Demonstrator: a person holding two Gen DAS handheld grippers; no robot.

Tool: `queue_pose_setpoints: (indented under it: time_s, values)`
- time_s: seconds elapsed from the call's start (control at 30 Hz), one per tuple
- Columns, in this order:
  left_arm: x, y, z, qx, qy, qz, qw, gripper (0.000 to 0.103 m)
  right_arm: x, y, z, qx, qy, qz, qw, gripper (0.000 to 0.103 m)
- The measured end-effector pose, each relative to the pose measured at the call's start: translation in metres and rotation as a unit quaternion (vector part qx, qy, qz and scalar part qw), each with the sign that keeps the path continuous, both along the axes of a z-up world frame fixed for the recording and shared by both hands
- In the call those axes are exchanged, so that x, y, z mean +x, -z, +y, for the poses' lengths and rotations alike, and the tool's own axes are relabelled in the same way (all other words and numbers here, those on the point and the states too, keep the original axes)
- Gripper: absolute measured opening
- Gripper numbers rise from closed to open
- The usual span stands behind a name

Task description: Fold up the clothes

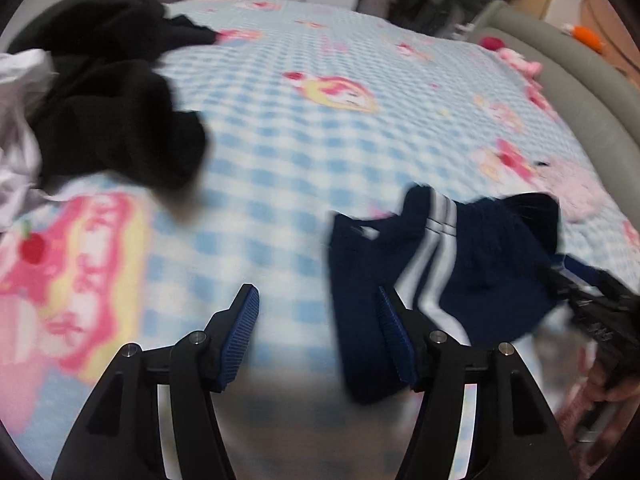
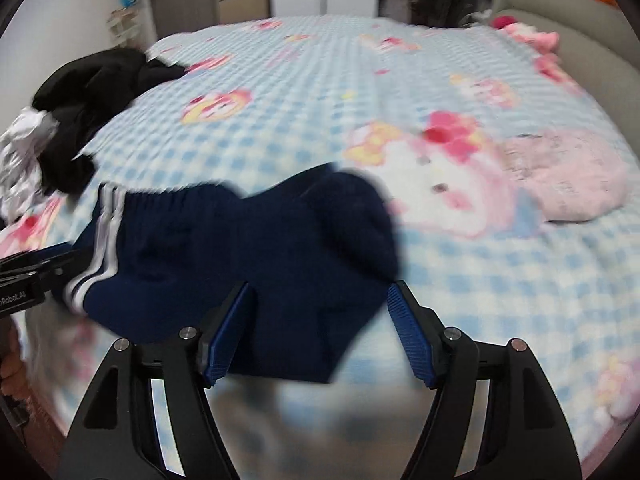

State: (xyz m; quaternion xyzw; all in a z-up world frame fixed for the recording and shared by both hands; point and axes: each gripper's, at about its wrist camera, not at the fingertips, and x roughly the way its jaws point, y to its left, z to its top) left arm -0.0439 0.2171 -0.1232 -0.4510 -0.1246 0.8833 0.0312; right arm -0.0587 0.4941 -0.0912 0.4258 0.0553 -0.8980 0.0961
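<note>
Tongs of both hands stand apart, with nothing pressed between their blue pads. In the left wrist view the left tongs (image 1: 318, 302) occupy the lower centre of the frame; bed cover shows in the gap, and the right-hand pad lies at the left edge of the navy shorts (image 1: 440, 264) without visibly gripping it. In the right wrist view the right tongs (image 2: 320, 300) sit at lower centre, and the lower hem of the same navy shorts (image 2: 240, 256) lies in the gap between the open pads, not clamped. Each view shows the other tool at its frame edge: the right one at the right edge of the left view, the left one at the left edge of the right view, near the striped side of the garment.

Navy shorts, with white side stripes, rest bunched on the checked bed cover (image 2: 440, 280), at centre left of the right view and lower right of the left view. In the right view the elastic waistband runs roughly left to right across the top of the garment, so the long axis is close to horizontal in that frame, with the striped side toward the left; the right part humps up in a loose mound. Blur hides finer detail.

Progress, as a judgement: early for this piece, which is laid down but neither flattened nor folded. A pink garment (image 2: 568, 176) at centre right may be already folded. A black garment (image 1: 112, 92) and a white one (image 1: 20, 128), heaped at upper left, appear to await folding.
</note>
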Motion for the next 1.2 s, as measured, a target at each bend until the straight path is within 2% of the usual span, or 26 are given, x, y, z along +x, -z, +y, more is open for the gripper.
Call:
queue_pose_setpoints:
  time_s: [0.03,0.13,0.23,0.33,0.47,0.53,0.6,0.7,0.83,0.93,1.03,1.13,1.2]
  values:
    - [0.000,-0.001,-0.004,0.019,0.002,0.004,0.9998,0.063,0.000,-0.004,0.004,0.001,0.006,0.005,1.000,0.072]
    - [0.002,-0.005,-0.012,0.087,0.018,0.019,0.9959,0.063,-0.004,-0.009,0.019,-0.041,0.010,-0.018,0.999,0.074]
    - [0.004,-0.009,-0.008,0.122,0.038,0.036,0.9912,0.064,-0.006,-0.007,0.024,-0.078,0.005,-0.040,0.996,0.074]
    - [0.002,-0.007,0.002,0.118,0.056,0.032,0.9909,0.067,-0.005,-0.003,0.021,-0.110,-0.008,-0.052,0.992,0.078]
    - [-0.003,0.005,0.007,0.062,0.042,-0.002,0.9972,0.067,-0.005,0.008,0.008,-0.071,-0.017,-0.059,0.996,0.078]
    - [-0.003,0.005,0.004,0.068,0.039,-0.004,0.9969,0.067,-0.004,0.013,0.003,-0.053,-0.019,-0.061,0.997,0.079]
    - [-0.005,0.007,0.001,0.085,0.043,-0.010,0.9954,0.070,-0.005,0.014,0.006,-0.063,-0.014,-0.064,0.996,0.081]
    - [-0.007,0.018,0.001,0.110,0.039,-0.018,0.9930,0.071,-0.012,0.020,0.008,-0.073,-0.012,-0.079,0.994,0.086]
    - [-0.015,0.024,0.005,0.119,0.038,-0.011,0.9921,0.071,-0.020,0.029,0.009,-0.096,-0.004,-0.093,0.991,0.096]
    - [-0.020,0.028,0.005,0.137,0.032,-0.011,0.9900,0.071,-0.024,0.034,0.009,-0.109,0.001,-0.100,0.989,0.099]
    - [-0.021,0.031,0.001,0.154,0.027,-0.010,0.9876,0.071,-0.025,0.032,0.009,-0.116,0.001,-0.102,0.988,0.099]
    - [-0.018,0.029,0.002,0.152,0.027,-0.003,0.9880,0.070,-0.021,0.024,0.006,-0.126,-0.011,-0.094,0.987,0.095]
    - [-0.017,0.025,0.003,0.153,0.032,0.006,0.9876,0.057,-0.018,0.018,0.003,-0.128,-0.018,-0.085,0.988,0.091]
